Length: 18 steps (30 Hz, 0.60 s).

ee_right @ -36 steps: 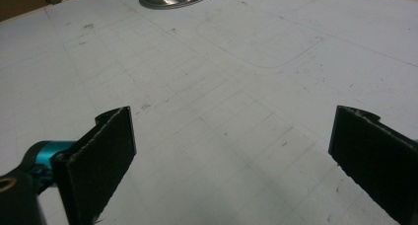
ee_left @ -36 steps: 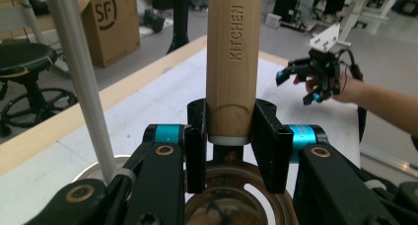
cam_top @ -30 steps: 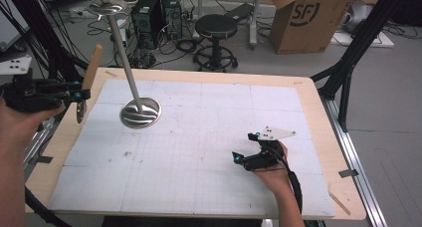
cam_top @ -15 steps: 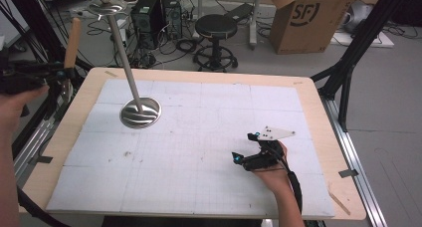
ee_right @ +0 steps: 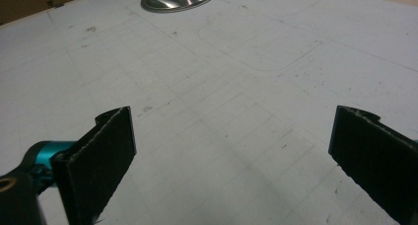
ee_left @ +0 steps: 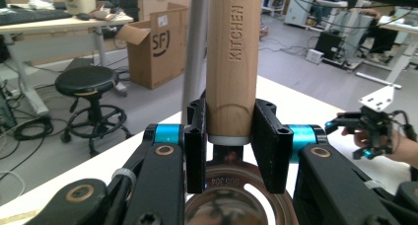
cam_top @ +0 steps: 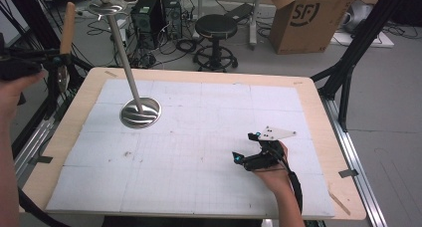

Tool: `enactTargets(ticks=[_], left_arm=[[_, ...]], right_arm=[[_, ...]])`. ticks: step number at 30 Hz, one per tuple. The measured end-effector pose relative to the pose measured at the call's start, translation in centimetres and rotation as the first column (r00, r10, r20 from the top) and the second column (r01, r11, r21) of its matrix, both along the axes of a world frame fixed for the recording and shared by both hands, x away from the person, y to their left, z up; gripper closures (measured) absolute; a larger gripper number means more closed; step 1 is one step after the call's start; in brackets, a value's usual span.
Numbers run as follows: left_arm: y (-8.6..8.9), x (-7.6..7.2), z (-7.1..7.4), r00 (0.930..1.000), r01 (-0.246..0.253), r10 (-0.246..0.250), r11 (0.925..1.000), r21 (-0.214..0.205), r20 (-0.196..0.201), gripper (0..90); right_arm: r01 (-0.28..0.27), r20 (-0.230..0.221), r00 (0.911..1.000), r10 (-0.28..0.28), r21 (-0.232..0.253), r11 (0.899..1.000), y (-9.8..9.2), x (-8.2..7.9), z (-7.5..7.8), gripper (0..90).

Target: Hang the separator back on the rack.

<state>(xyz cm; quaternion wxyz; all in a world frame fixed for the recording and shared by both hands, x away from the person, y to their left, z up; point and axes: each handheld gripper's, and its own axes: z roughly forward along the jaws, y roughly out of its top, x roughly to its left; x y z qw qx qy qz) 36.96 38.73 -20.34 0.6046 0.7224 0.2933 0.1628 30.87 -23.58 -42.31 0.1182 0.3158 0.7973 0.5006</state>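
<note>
At the nine o'clock edge of the counter (cam_top: 318, 102), beyond its rim, the left gripper (ee_left: 230, 136) has its fingers (ee_left: 196, 136) clamped on the wooden handle (ee_left: 231, 62) of a kitchen utensil, gripping low, just above the metal collar, so the handle stands upright and the metal head (ee_left: 231, 205) hangs beneath; in the high view the handle (cam_top: 67, 20) rises above the hand at about ten o'clock. Holding it near the head probably keeps the tool steady and lets the top end be aimed at the hanging stand (cam_top: 127, 62), whose round steel base (cam_top: 141, 112) sits on the counter toward ten o'clock with its pole leaning up to a small top dish (cam_top: 106, 8). The right gripper (cam_top: 246, 157) rests at about four o'clock, fingers (ee_right: 106, 151) wide apart over bare counter with nothing between them, seemingly waiting. Between utensil and stand nothing lies on the counter; the dark frame bars beside the left hand look like the closest obstacle. On the floor behind stand a stool (cam_top: 215, 28) and a cardboard box (cam_top: 311, 18).
</note>
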Motion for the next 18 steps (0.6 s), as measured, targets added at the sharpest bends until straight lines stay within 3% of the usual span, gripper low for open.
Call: enactTargets(ticks=[10,18], left_arm=[[0.8,0.9,0.0,0.9987,-0.046,0.046,0.9989,-0.006,-0.021,69.1],[0.2,1.5,-0.3,0.999,-0.034,0.034,0.9994,0.006,-0.03,69.1]], right_arm=[[-0.003,0.003,1.0,0.003,-0.001,1.0,0.0,0.0,0.0,2.6],[0.002,-0.001,1.0,-0.002,0.006,1.0,-0.1,-0.1,0.1,2.6]])
